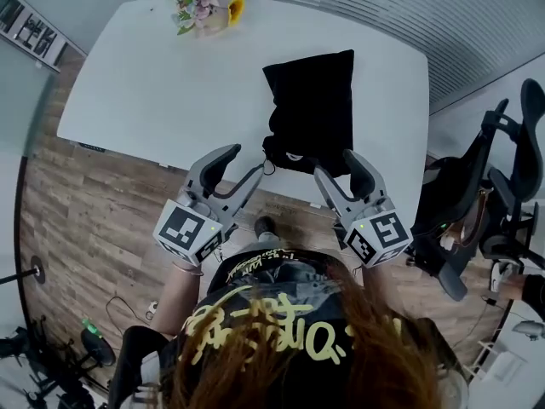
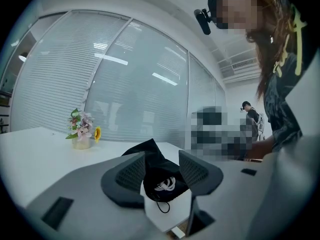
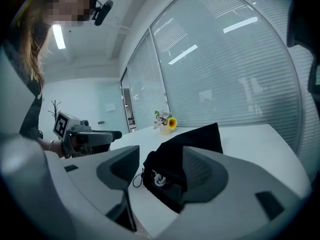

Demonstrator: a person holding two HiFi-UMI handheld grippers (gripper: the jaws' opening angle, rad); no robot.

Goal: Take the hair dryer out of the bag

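The job is only just begun. On the smooth white table (image 1: 153, 75), a small pot of flowers (image 1: 203, 2) is seen at 11 o'clock. The left gripper (image 1: 245, 162) is held at 7 o'clock from the bag (image 1: 311, 100). Its grey jaws are kept apart and nothing is pinched. The bag is black, soft and floppy, shaped like a flat pillow. It is laid near the table's middle, with its bunched mouth turned toward 6 o'clock. A thin string loop (image 2: 162, 206) is hung from that mouth, and a white curly thing (image 2: 164, 185) is seen just inside. No hair dryer is seen out on the table, so it is judged to be inside the bag. The right gripper (image 1: 334, 162) is held at 5 o'clock from the bag, its jaws spread wide and empty. The bag is not yet touched. The mouth has to be opened and the hair dryer pulled out.
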